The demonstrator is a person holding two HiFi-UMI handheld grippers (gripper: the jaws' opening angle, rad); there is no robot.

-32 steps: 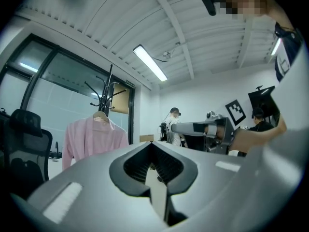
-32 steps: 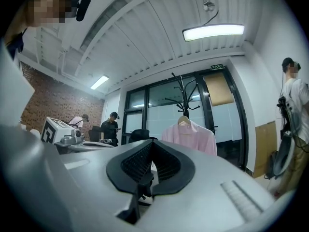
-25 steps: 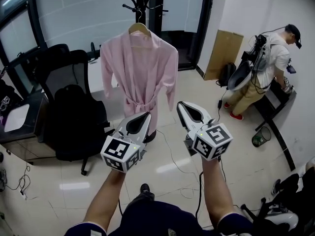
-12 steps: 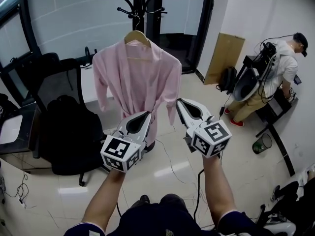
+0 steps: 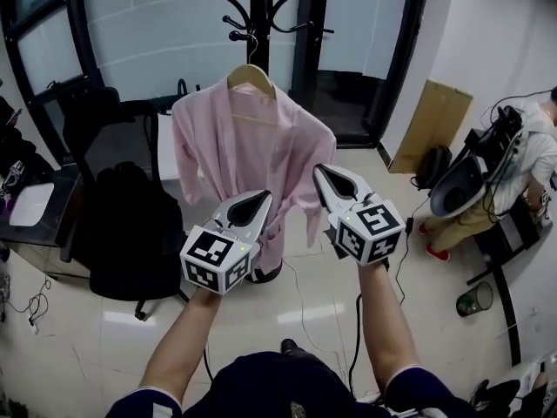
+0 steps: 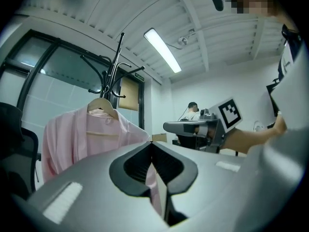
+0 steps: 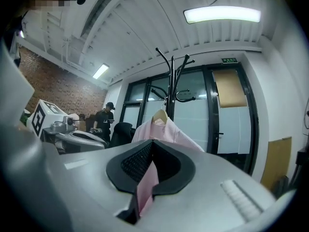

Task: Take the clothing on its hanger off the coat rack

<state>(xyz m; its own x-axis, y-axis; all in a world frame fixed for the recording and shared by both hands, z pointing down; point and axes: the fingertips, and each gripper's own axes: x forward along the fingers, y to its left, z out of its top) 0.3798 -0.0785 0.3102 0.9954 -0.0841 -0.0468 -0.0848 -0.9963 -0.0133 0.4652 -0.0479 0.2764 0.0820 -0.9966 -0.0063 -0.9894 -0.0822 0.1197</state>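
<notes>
A pink robe hangs on a wooden hanger, hooked on the black coat rack straight ahead. My left gripper and right gripper are held side by side in front of the robe's lower half, short of it. Both are shut with nothing held. In the left gripper view the robe and hanger lie beyond the closed jaws, up and to the left. The right gripper view has the hanger just above its closed jaw tips, some way off.
A black office chair stands left of the robe, with a desk beyond it. A person works at equipment at the right edge. A cardboard sheet leans on the wall, a bin stands on the floor, and cables trail there.
The coat rack and robe have come closer and more central in the head view. Both grippers stay shut, side by side. The person at the right has slid toward the edge.
</notes>
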